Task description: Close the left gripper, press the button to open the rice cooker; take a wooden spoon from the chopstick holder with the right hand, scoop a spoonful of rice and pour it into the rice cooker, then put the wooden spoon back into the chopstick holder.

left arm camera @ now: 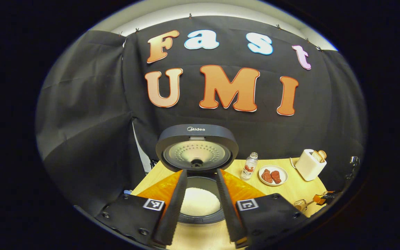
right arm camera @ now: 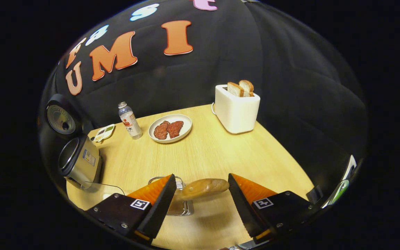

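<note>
The rice cooker [left arm camera: 197,149] stands with its lid raised, and white rice [left arm camera: 200,201] fills the inner pot. My left gripper [left arm camera: 201,171] is open, its fingers framing the pot from the near side without touching it. In the right gripper view the cooker [right arm camera: 78,161] sits at the far left. The wooden spoon [right arm camera: 203,188] stands with its bowl up in the clear chopstick holder [right arm camera: 182,208], between the spread fingers of my right gripper [right arm camera: 201,177]. That gripper is open; the spoon's bowl lies close to one finger and well apart from the other.
On the wooden table [right arm camera: 214,152] stand a small bottle [right arm camera: 129,119], a plate with two pieces of meat [right arm camera: 170,128] and a white toaster with bread [right arm camera: 236,107]. A small sauce dish [right arm camera: 104,132] lies behind the cooker. A clear container [right arm camera: 99,189] sits beside the cooker.
</note>
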Available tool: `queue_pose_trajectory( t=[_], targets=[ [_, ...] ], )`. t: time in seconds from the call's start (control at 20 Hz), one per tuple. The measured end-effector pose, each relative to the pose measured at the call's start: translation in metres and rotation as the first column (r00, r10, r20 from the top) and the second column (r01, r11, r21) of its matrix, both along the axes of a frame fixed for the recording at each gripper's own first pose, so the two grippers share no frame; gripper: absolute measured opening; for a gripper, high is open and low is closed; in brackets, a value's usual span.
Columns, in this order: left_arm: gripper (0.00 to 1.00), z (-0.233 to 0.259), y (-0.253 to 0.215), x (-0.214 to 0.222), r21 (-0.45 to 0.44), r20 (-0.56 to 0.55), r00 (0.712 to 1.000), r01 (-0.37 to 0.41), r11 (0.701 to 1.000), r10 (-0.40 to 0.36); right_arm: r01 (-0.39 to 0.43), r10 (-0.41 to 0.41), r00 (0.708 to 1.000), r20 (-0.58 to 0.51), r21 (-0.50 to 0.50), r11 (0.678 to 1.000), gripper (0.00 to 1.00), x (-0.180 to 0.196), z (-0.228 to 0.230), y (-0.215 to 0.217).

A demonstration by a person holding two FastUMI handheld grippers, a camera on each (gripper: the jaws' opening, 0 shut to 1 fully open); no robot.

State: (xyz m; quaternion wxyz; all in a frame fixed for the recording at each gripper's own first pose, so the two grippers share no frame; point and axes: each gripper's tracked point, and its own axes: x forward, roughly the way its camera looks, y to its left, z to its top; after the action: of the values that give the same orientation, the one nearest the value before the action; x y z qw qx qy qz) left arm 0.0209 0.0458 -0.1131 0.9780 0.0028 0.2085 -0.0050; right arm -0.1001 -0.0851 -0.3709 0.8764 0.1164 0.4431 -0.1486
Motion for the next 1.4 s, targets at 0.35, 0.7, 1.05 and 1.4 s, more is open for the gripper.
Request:
queue_pose_trajectory(
  t=[0.35,0.7,1.05,1.4],
  targets=[
    [0.69,-0.015,0.003,-0.023,0.003,-0.034,0.999,-0.016,1.000,0.016,0.116,-0.130,0.990,0.055,0.215,0.970,0.33,0.013,-0.005,0.026],
    [0.69,-0.031,0.007,-0.032,-0.039,-0.058,0.998,-0.029,0.999,0.027,0.135,-0.158,0.985,0.074,0.250,0.959,0.11,0.017,0.026,0.038],
    [0.74,-0.035,0.010,-0.037,0.004,-0.029,1.000,0.008,1.000,-0.008,0.009,-0.057,0.970,0.236,0.200,0.980,0.11,0.035,0.129,0.062],
    [0.95,-0.044,0.029,-0.037,0.013,-0.022,1.000,-0.012,1.000,0.013,-0.206,0.154,0.957,0.247,0.201,0.958,0.11,0.032,0.139,0.146]
  ],
)
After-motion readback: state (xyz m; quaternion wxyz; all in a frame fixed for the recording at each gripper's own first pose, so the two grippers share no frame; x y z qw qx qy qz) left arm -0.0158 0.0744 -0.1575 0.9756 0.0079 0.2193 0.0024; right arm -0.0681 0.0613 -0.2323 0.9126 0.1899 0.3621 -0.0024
